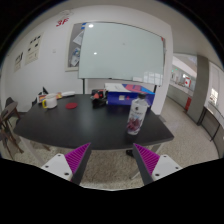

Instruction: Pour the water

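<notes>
Status: pouring not started, as far as the view shows. The gripper point(112, 160) is well back from the dark tabletop point(85, 125), short of its near edge, with floor visible under and between the fingers.

Task object: a clear bottle with a pink label point(134, 117) stands upright near the tabletop's near right corner, ahead of the fingers and slightly toward the right one. No receiving cup can be identified with certainty; the small items along the far edge are too small to tell apart: a blue box point(120, 100) and something yellowish at the far left point(47, 101).

Claw: released, fingers spread wide, magenta pads point(76, 157) facing each other with nothing between them and nothing touched.

Remaining, by my judgement: approach, grasp the bottle, carry, tilt, pour. Essentially the whole task.
</notes>
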